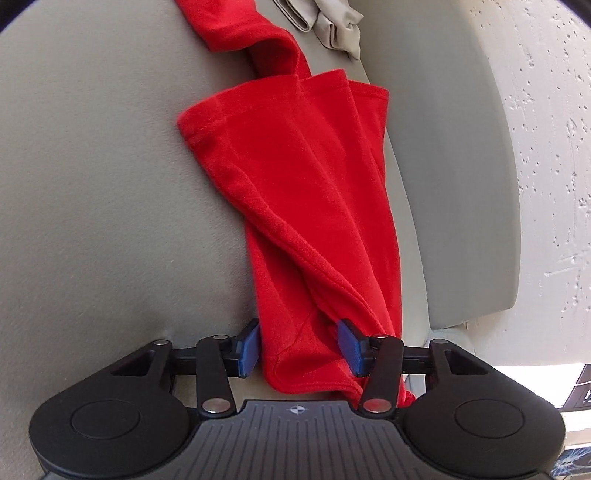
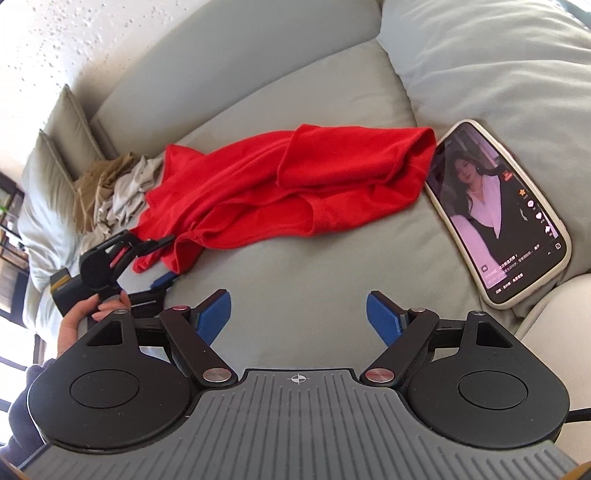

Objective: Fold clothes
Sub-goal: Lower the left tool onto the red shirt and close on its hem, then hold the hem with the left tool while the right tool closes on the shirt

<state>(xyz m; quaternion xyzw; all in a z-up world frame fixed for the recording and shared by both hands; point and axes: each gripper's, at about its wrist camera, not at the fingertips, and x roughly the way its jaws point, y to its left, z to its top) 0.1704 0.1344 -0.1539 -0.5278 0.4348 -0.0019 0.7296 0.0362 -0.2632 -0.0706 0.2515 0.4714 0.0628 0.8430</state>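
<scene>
A red fleece garment (image 1: pixel 295 192) lies crumpled on the grey sofa seat (image 1: pixel 110 184). In the left wrist view my left gripper (image 1: pixel 299 347) has its blue pads on either side of the garment's near corner, jaws apart with the cloth between them. In the right wrist view the same garment (image 2: pixel 280 184) stretches across the seat (image 2: pixel 295 277), and the left gripper (image 2: pixel 162 266) shows at its left end. My right gripper (image 2: pixel 299 317) is open and empty, hovering over bare cushion in front of the garment.
A phone (image 2: pixel 498 210) with a lit screen lies on the seat at the right, next to the garment. A pile of beige clothes (image 2: pixel 110 192) sits at the left, also shown in the left wrist view (image 1: pixel 332 26). Back cushions (image 2: pixel 498 55) rise behind.
</scene>
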